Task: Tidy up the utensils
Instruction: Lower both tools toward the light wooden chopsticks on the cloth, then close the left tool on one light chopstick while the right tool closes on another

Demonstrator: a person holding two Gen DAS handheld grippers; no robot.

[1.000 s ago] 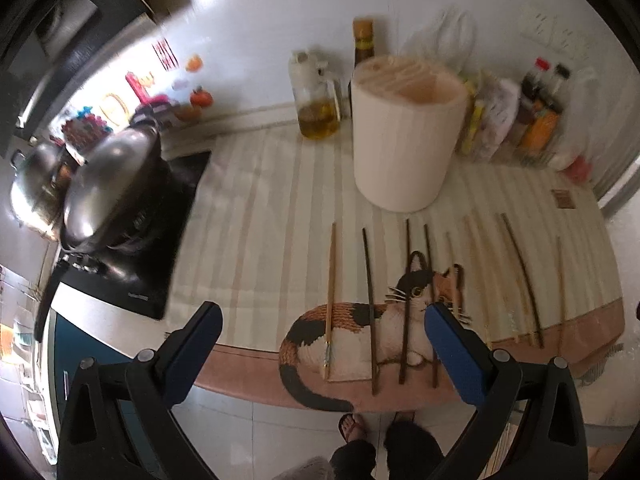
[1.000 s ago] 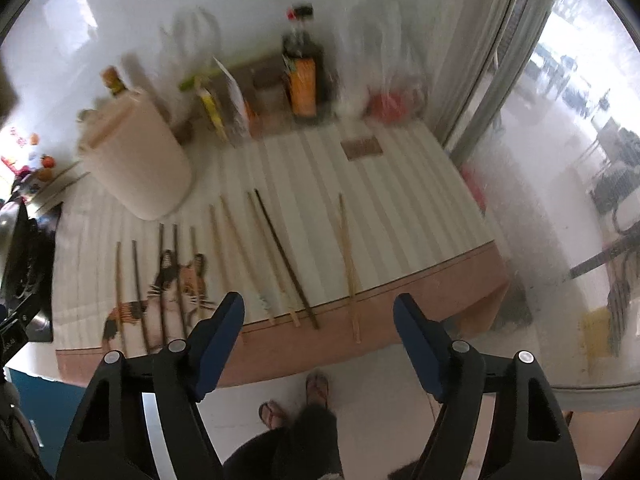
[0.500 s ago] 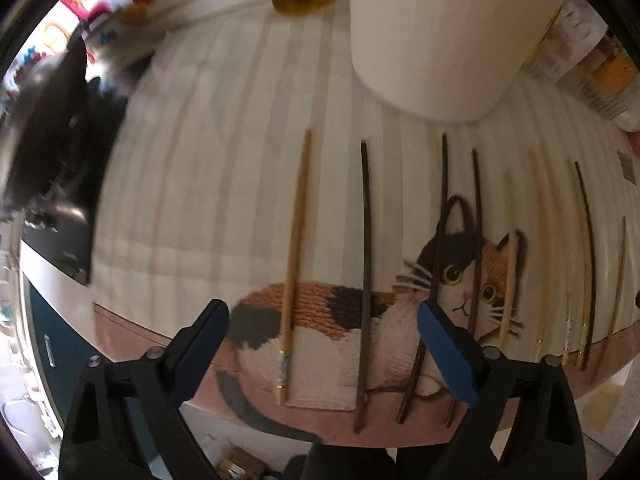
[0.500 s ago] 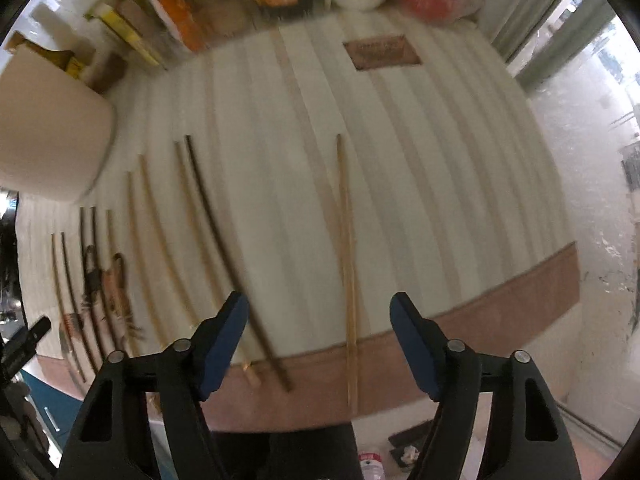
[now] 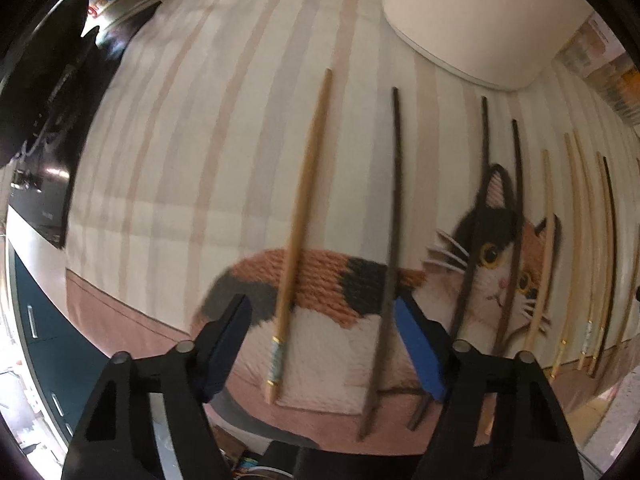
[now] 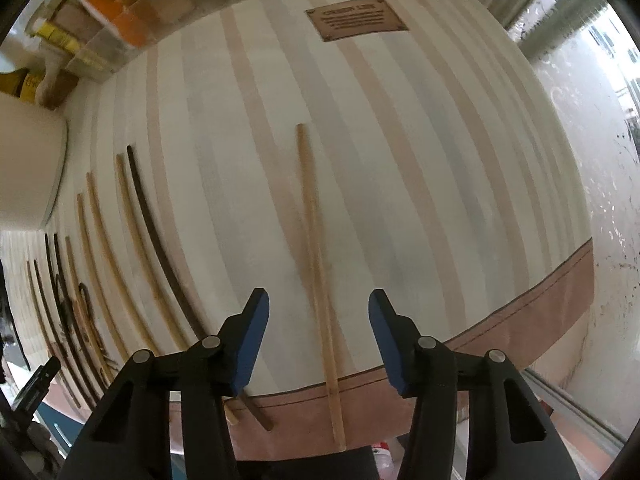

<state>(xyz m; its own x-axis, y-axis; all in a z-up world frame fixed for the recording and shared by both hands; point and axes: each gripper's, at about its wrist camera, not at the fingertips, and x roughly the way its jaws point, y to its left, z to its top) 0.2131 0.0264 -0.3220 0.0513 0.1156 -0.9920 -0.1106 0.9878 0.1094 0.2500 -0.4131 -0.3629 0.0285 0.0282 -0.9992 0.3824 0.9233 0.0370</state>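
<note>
Holder (image 5: 480, 20) top cut off; dark chopstick (image 5: 390, 280) partly behind left hand-held gripper (image 5: 324, 344).

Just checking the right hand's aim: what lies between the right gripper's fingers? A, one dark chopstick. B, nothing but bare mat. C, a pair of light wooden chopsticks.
C: the light wooden chopsticks run between the open right gripper fingers, untouched.
</note>
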